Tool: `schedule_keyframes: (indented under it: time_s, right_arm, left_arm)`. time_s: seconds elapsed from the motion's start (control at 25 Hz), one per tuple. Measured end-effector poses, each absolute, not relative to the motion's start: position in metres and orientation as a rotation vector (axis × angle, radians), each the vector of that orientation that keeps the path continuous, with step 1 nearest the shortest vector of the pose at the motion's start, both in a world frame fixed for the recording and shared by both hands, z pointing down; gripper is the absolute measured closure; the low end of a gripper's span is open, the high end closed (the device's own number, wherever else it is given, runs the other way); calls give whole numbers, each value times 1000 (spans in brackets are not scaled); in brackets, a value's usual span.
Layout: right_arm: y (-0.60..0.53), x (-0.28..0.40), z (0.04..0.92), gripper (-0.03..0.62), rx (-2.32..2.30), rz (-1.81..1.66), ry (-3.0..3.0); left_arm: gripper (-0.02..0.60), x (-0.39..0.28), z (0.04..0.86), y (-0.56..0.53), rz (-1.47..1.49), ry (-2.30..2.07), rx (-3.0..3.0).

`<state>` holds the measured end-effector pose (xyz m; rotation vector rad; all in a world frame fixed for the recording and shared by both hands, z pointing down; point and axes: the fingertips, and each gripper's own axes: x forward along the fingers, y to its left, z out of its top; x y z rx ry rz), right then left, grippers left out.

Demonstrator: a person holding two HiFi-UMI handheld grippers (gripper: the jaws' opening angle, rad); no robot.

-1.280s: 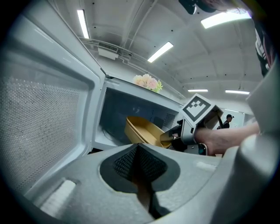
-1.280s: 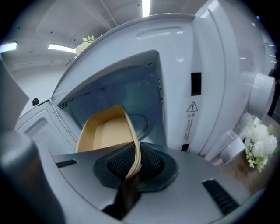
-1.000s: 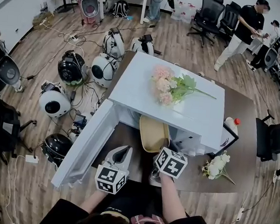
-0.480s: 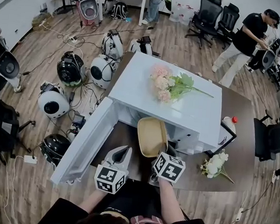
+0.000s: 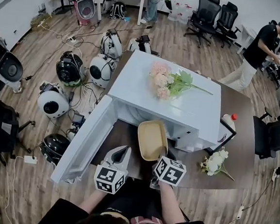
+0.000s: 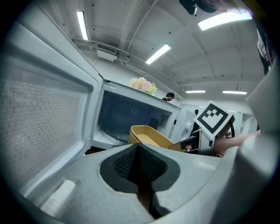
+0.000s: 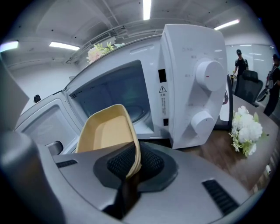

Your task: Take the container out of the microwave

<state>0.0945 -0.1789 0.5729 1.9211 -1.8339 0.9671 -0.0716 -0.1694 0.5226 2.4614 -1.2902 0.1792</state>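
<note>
The right gripper (image 7: 131,168) pinches the near rim of the shallow yellow plastic container (image 7: 107,131) between its fingers, holding it tilted just outside the open white microwave (image 7: 192,78) (seemingly clear of the cavity). The left gripper (image 6: 138,148) hangs alongside, fingers pressed together on nothing.

One microwave (image 5: 166,94), one yellow container (image 5: 151,139), two grippers (left gripper (image 5: 123,150), right gripper (image 5: 160,158)), two flower bunches (pink bunch (image 5: 163,82), white bunch (image 5: 216,164)), one red-capped bottle (image 5: 229,121).
</note>
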Motion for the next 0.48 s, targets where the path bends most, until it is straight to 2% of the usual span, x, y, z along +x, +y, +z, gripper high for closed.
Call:
schedule_keyframes:
  time_s: [0.48]
  right_arm:
    - [-152, 99, 577, 556, 1902, 970, -1844]
  left_arm:
    - [572, -66, 523, -162, 181, -1273, 2475]
